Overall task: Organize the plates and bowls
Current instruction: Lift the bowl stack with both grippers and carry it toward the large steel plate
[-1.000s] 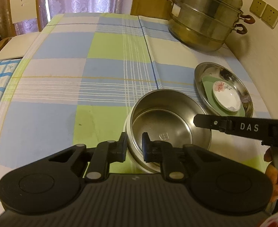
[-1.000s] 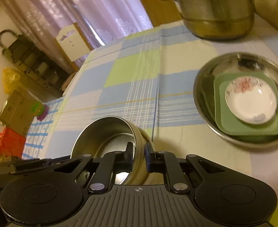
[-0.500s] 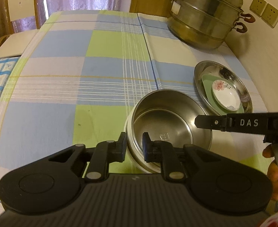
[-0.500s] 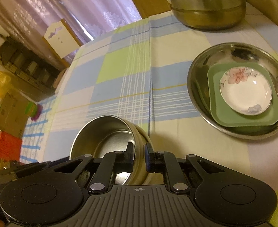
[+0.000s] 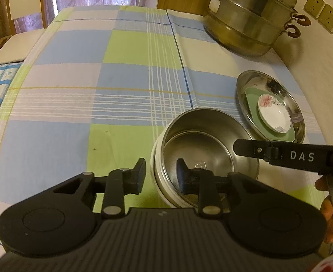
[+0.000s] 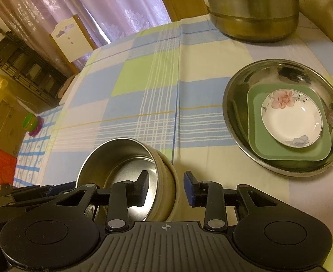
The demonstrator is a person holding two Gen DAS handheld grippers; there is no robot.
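- Left gripper (image 5: 159, 174) sits low centre of its view, angled down, straddling the steel bowl's (image 5: 209, 154) near rim: one finger outside, one inside. Jaws just opening, pads off the wall.
- Right gripper (image 6: 166, 184) does likewise in its own view, rim between parted fingers, just opening, gripping nothing.
- A hand (image 5: 329, 213) shows at that left view's lower right edge.
- White letters "DAS" read on the right gripper's side.
- The bowl nests in a cream bowl (image 6: 168, 188) on the checked cloth (image 5: 98, 90).
- Right of centre, a steel dish (image 6: 234, 95) holds a green plate (image 6: 257, 142) and a floral saucer (image 6: 291, 122).
- Steamer pot (image 5: 250, 15) upper right; curtains (image 6: 98, 6) behind.
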